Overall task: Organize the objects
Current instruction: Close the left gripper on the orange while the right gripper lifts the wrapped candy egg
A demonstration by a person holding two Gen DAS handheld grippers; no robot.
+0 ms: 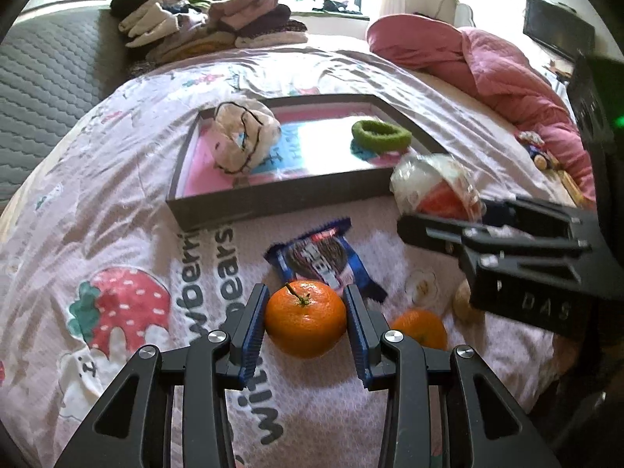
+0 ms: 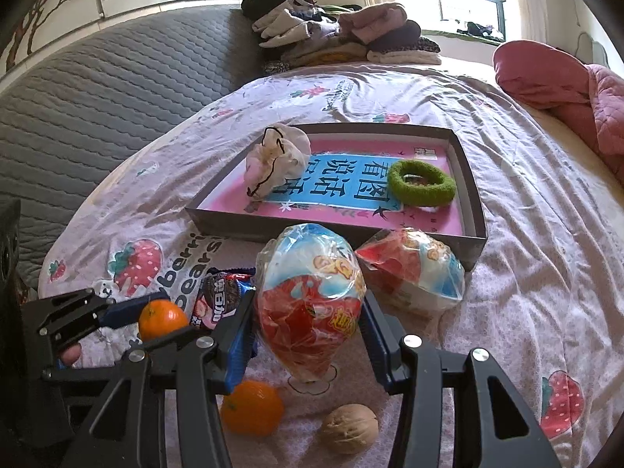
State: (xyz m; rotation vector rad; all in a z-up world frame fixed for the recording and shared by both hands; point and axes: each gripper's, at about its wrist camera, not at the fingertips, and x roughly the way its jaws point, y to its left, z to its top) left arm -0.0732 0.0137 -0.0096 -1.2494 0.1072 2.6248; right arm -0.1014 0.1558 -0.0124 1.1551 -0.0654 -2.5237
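Fingers (image 1: 257,312) of the left gripper (image 1: 306,318) clamp the orange (image 1: 305,318); right gripper (image 2: 310,323) holds a wrapped snack (image 2: 310,312) (lift both clear, then over the tray (image 1: 273,199) ahead).

We see our left gripper (image 1: 306,321) clamped on an orange (image 1: 305,318) above the strawberry-print bedsheet (image 1: 117,234) — a cookie packet (image 1: 323,259) just beyond, a second orange (image 1: 419,329) beside. Our right gripper (image 1: 460,216) holds a wrapped snack (image 1: 433,187) near the shallow box (image 1: 273,199).
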